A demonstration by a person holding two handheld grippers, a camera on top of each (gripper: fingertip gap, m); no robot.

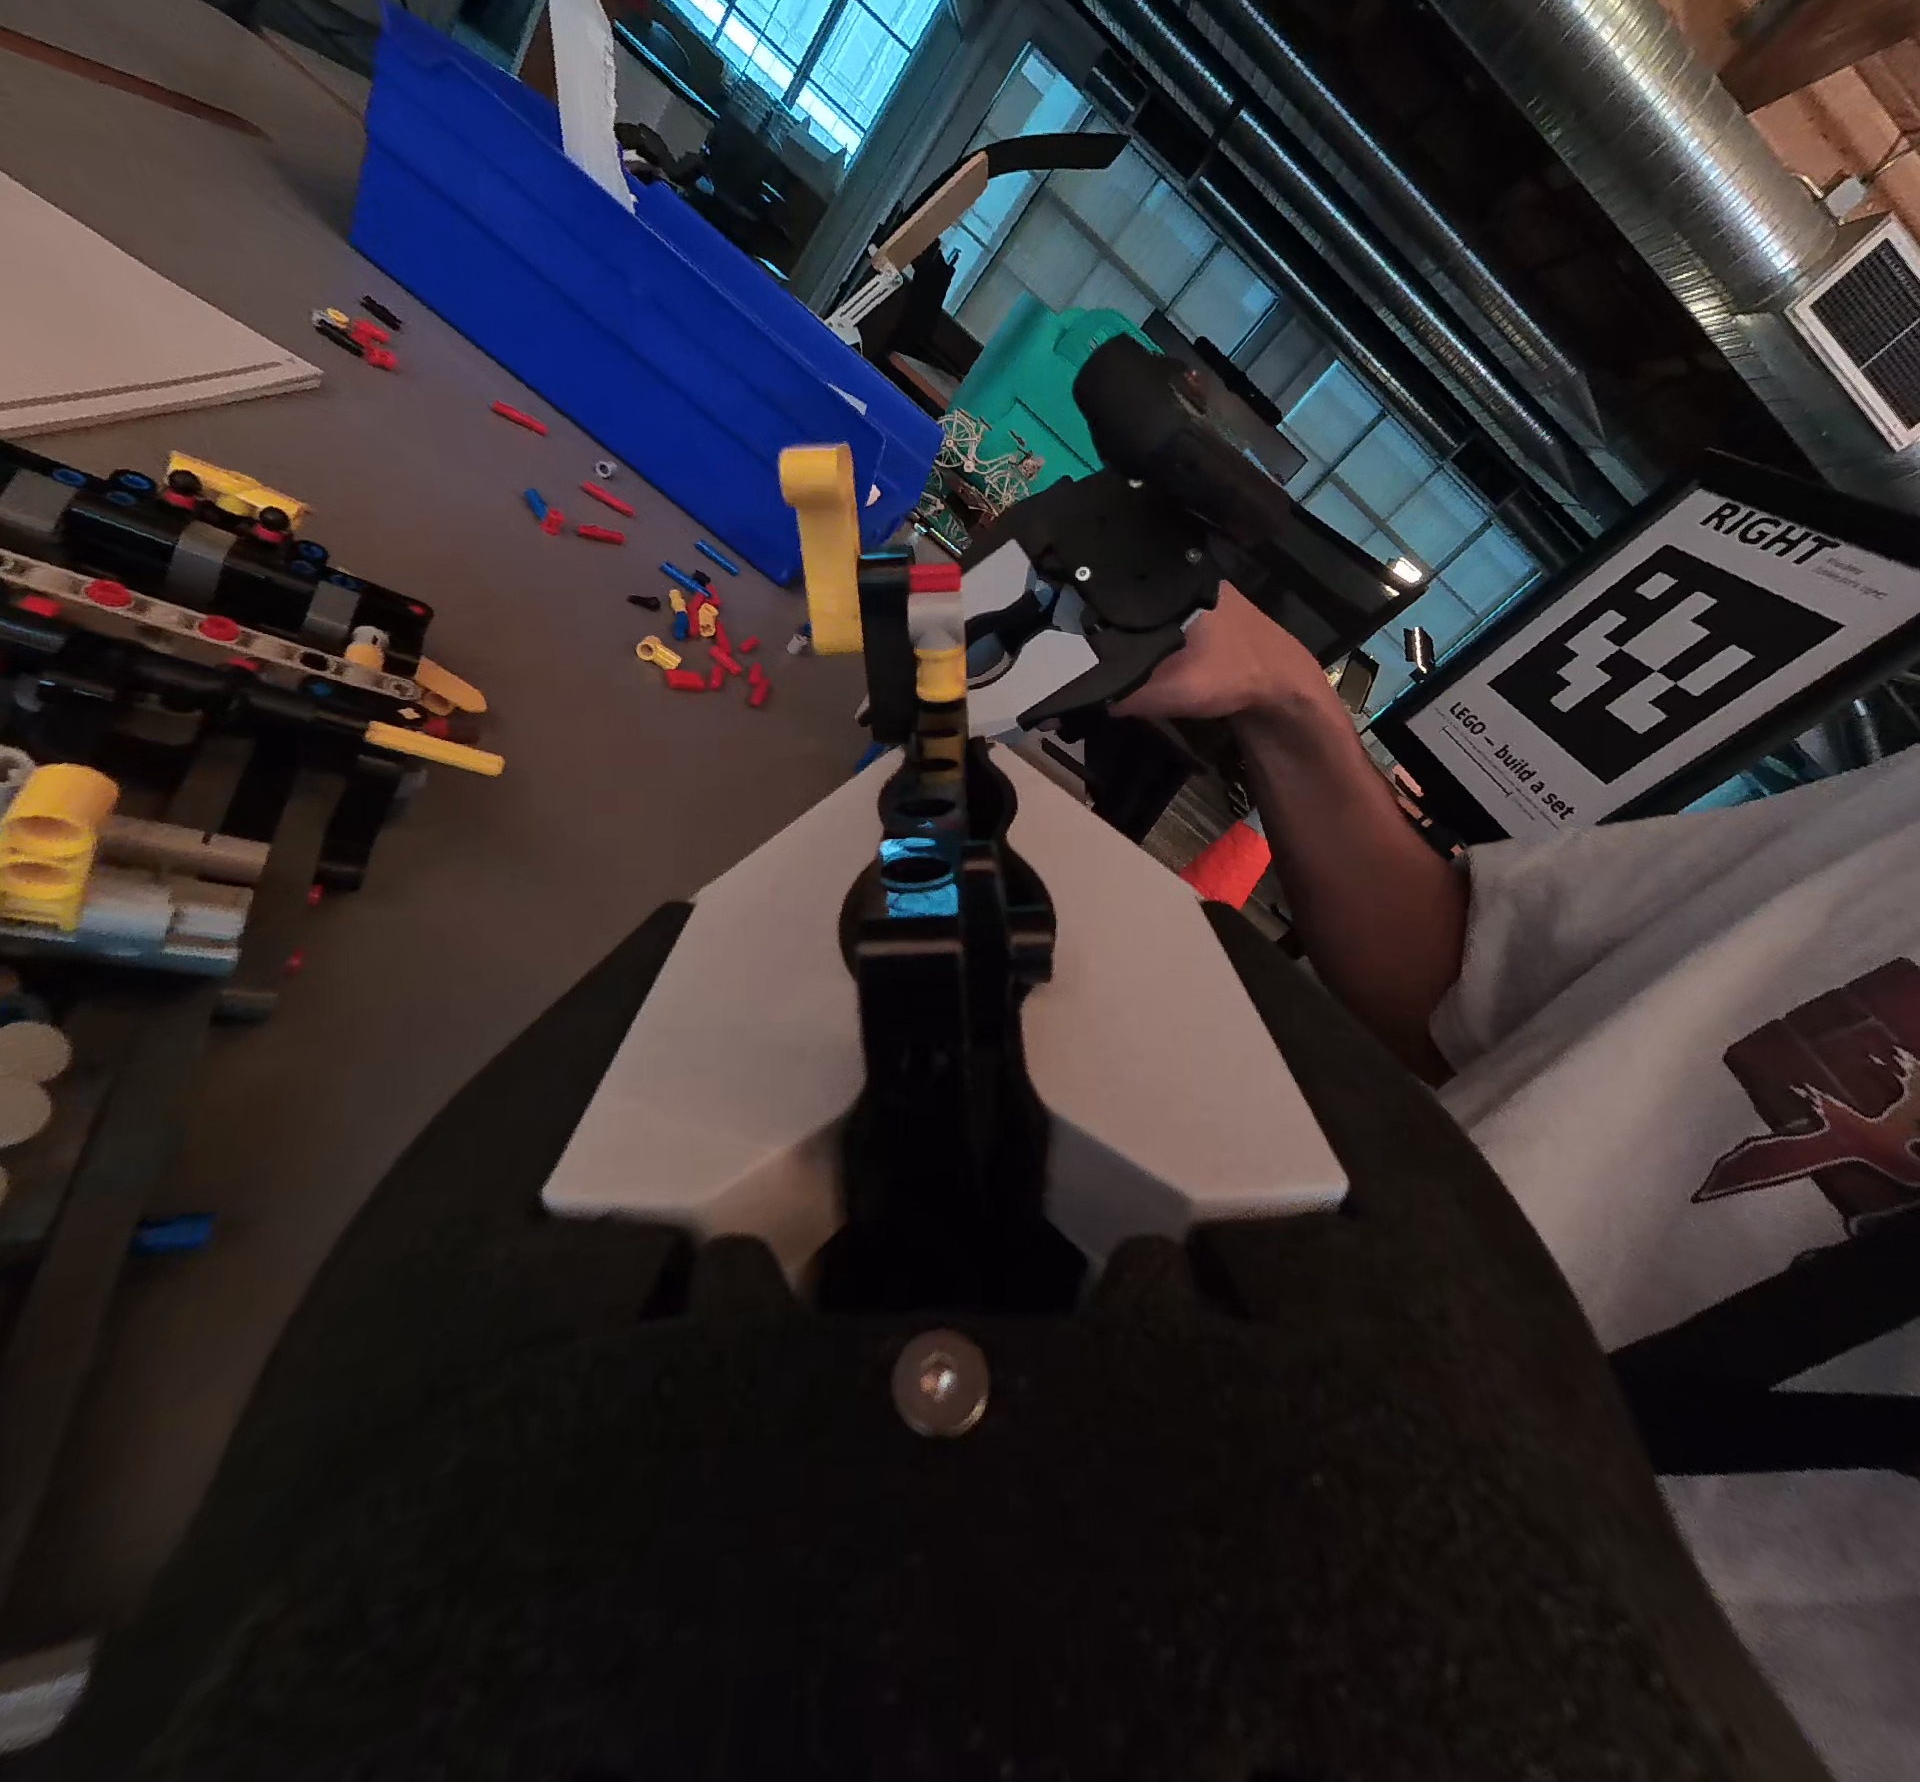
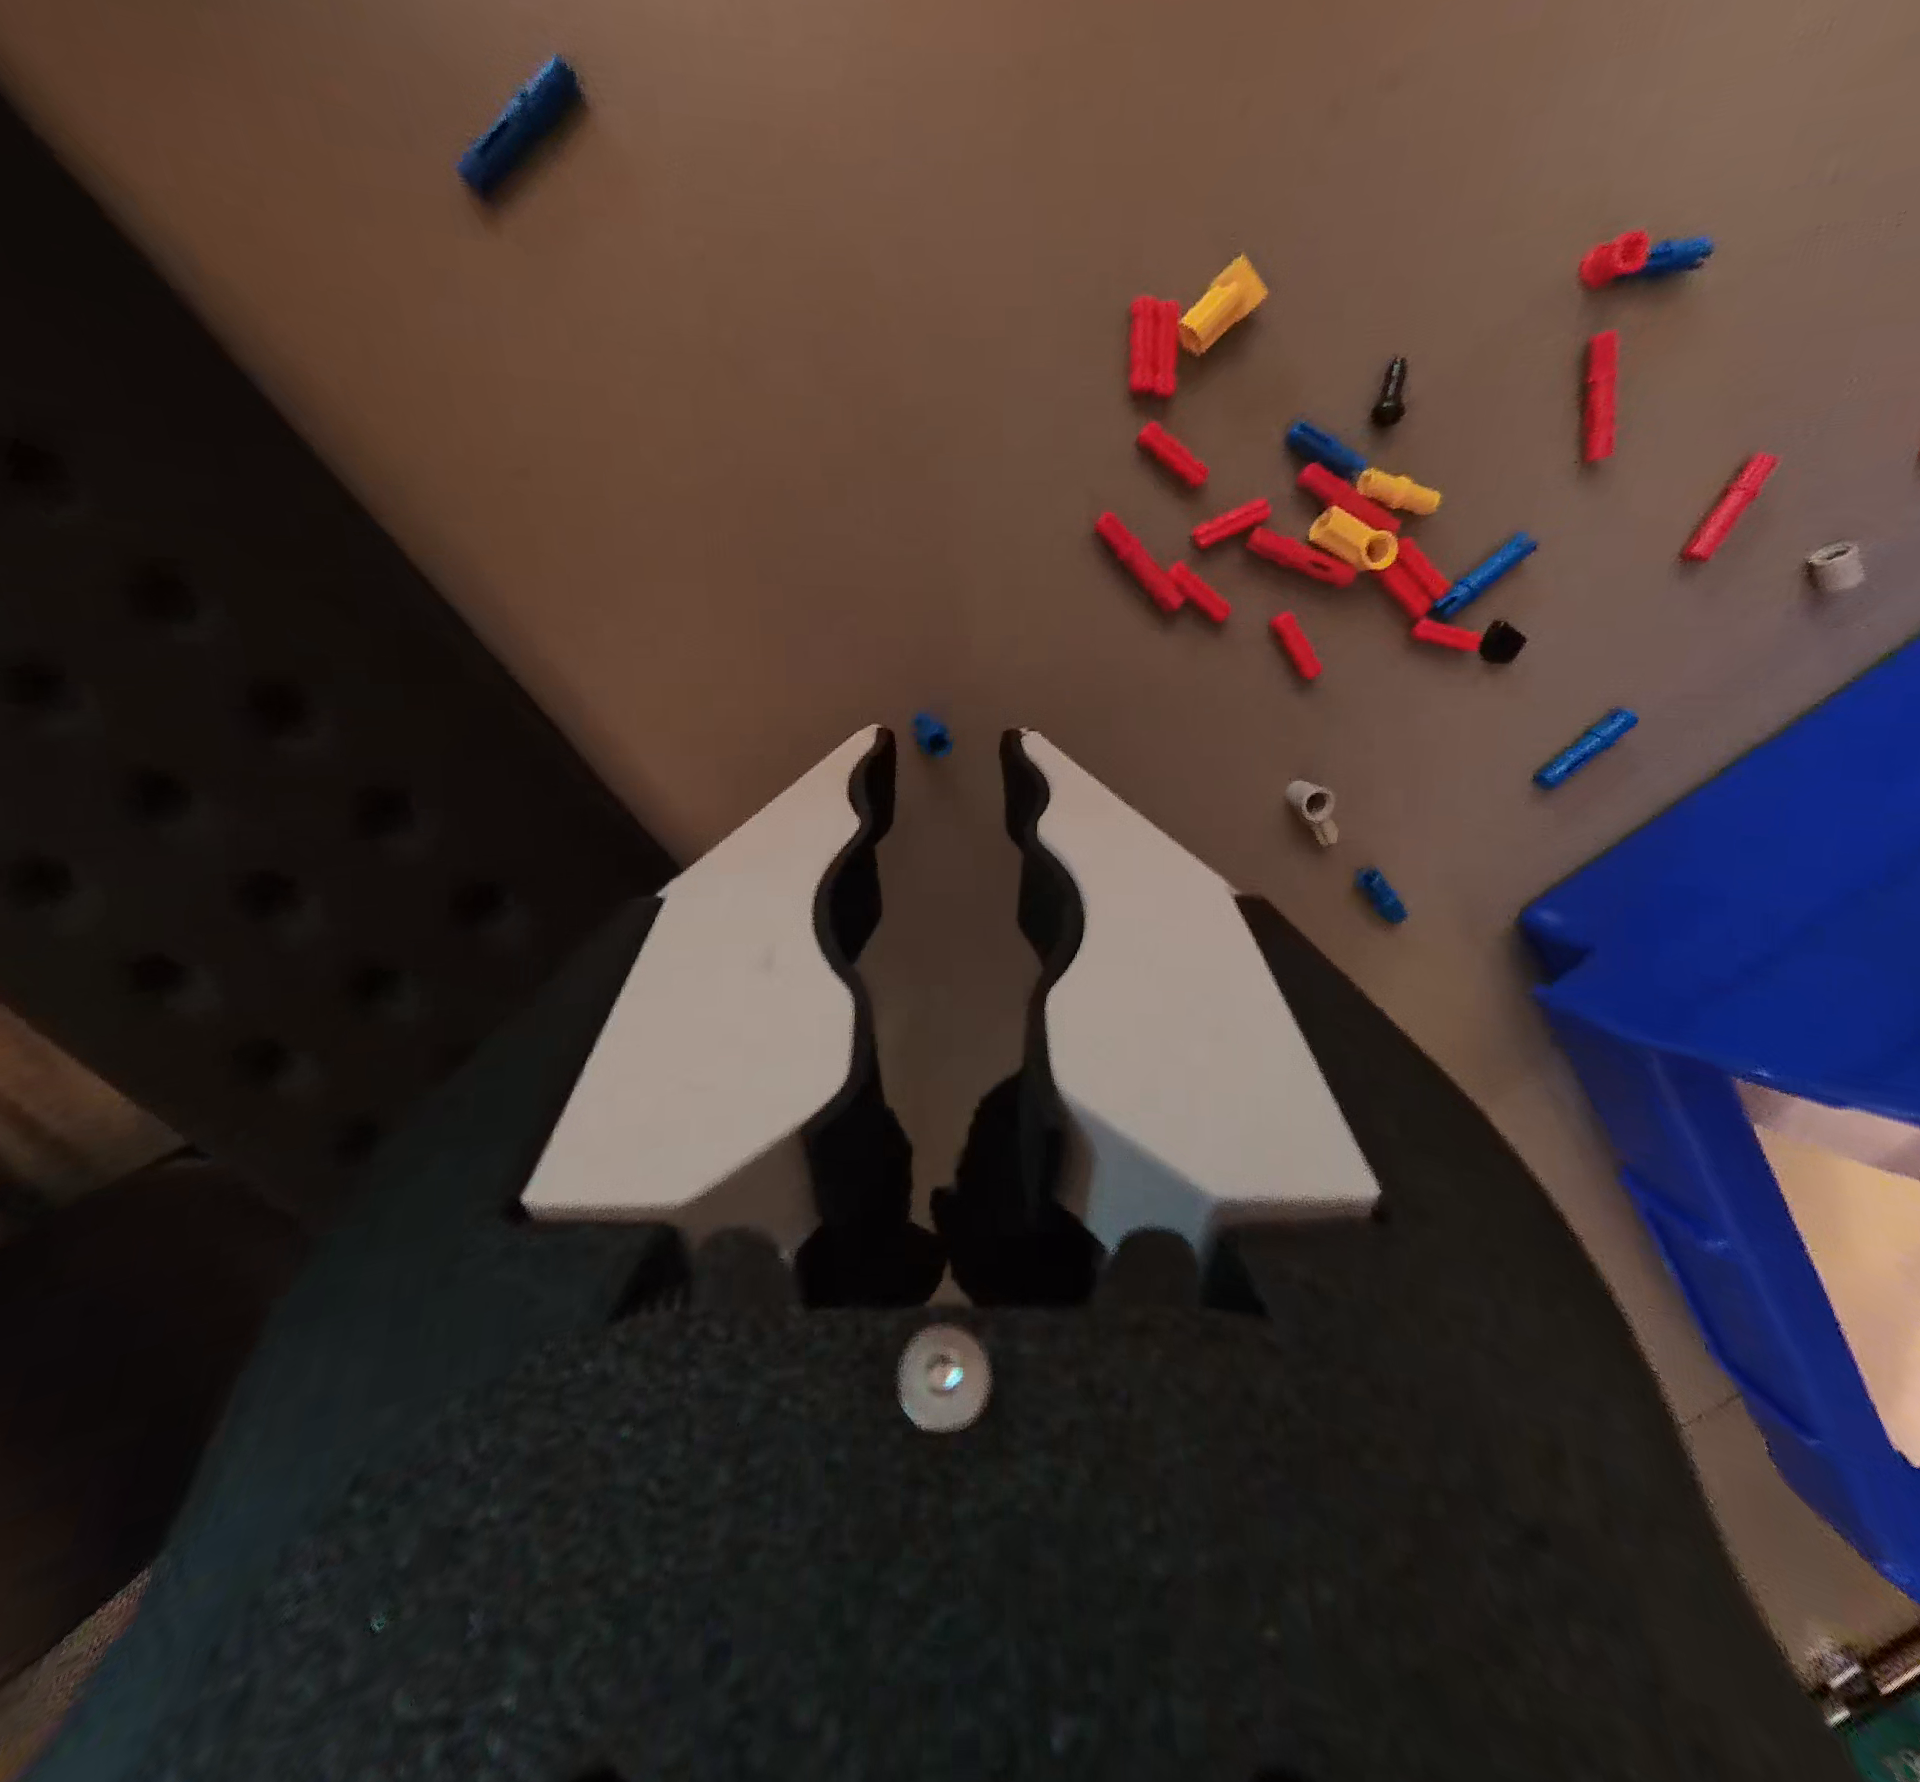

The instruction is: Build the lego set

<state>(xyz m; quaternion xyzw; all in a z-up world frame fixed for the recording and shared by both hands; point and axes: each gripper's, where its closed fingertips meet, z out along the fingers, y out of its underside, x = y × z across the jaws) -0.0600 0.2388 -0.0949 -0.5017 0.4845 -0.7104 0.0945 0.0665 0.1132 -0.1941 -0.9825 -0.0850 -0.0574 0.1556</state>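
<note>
My left gripper (image 1: 935, 766) is shut on a small lego sub-assembly (image 1: 914, 693): a black holed beam with yellow, grey and red parts and a yellow liftarm (image 1: 826, 558) on top, held up above the table. My right gripper (image 2: 945, 745) is open and empty, pointing down at the table, with a small blue pin (image 2: 932, 733) lying between its fingertips below. It also shows in the left wrist view (image 1: 997, 641), held by a hand just beyond the sub-assembly. A large part-built black, grey and yellow model (image 1: 197, 631) lies at the left.
Loose red, blue and yellow pins (image 2: 1340, 527) are scattered on the brown table; they also show in the left wrist view (image 1: 707, 636). A blue bin (image 1: 623, 319) stands behind them, also in the right wrist view (image 2: 1745, 1057). A black perforated mat (image 2: 208, 797) is at left. A white board (image 1: 114, 330) lies far left. Across from one pair of fingers to the other is roughly 20 cm.
</note>
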